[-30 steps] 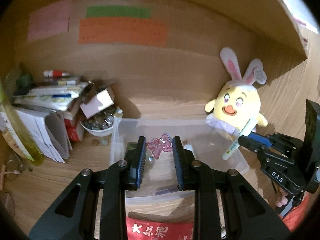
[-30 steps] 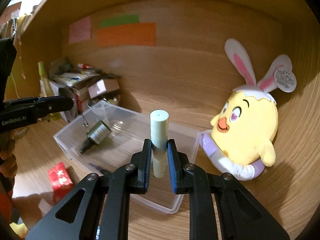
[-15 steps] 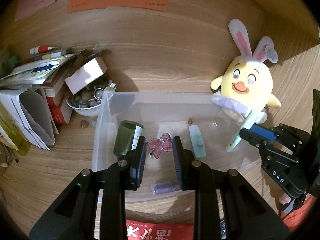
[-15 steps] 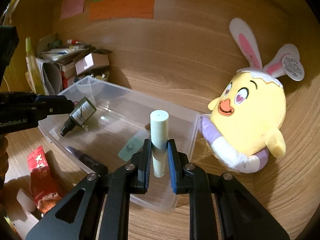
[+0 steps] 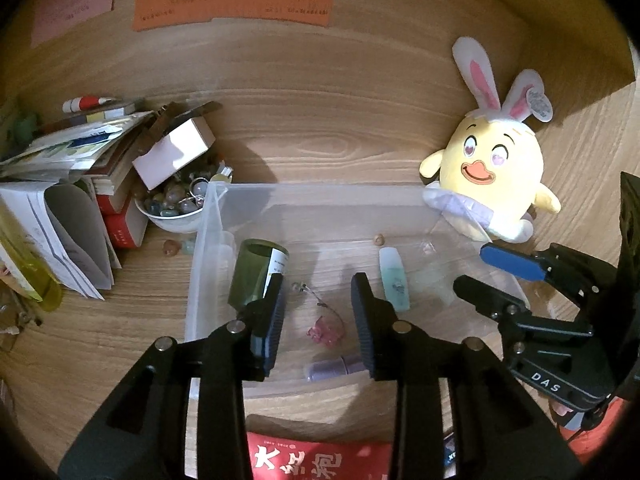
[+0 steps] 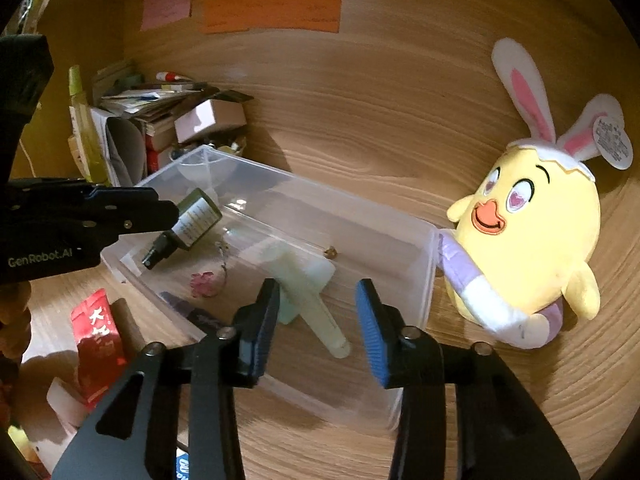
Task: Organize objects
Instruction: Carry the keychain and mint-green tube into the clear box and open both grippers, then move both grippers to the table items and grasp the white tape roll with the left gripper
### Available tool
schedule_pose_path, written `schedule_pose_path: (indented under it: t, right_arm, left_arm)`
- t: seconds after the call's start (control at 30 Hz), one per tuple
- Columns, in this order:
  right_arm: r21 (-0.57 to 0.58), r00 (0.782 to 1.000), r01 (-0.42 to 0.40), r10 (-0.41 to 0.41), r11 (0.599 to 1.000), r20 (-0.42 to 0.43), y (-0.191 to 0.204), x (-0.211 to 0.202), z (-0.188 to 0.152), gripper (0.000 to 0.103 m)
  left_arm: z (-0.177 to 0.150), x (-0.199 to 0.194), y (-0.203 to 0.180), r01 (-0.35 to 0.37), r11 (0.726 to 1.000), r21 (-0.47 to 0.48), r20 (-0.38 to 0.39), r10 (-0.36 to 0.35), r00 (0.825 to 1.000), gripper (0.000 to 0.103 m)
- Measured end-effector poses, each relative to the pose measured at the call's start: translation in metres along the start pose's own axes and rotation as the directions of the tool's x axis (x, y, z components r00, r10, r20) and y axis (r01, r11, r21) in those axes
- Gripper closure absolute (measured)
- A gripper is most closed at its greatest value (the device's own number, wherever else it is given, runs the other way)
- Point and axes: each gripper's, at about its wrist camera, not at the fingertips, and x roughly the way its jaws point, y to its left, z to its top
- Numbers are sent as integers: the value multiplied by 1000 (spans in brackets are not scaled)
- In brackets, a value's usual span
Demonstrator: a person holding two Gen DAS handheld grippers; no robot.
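Pink charm and pale green tube lay loose in the clear bin.

The pink charm rested on the floor of the clear bin under the left tool, whose jaws had just been opening with nothing gripped. The pale green tube lay below the right tool, likewise just spread. A green bottle lay nearby; a yellow plush sat beside the bin on the counter.

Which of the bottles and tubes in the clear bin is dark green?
The dark green spray bottle with the black nozzle, at the bin's left end; the tubes beside it are pale mint.
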Motion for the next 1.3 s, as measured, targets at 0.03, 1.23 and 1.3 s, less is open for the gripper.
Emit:
schedule_pose_path:
  t: [0.03, 1.23, 1.3]
  right_arm:
    - [-4, 1000, -1, 1, 1000, 1, 1, -1, 1, 66]
    - [35, 996, -86, 85, 996, 27, 20, -67, -48, 22]
    - [45, 996, -88, 87, 995, 20, 19, -68, -52, 22]
  left_arm:
    - [0, -2, 0, 3, 1000, 0, 3, -3, 1000, 69]
    - [-87, -72, -2, -60, 998, 7, -34, 61, 998, 15]
    - [-94, -72, -1, -58, 998, -4, -51, 58, 997, 15]
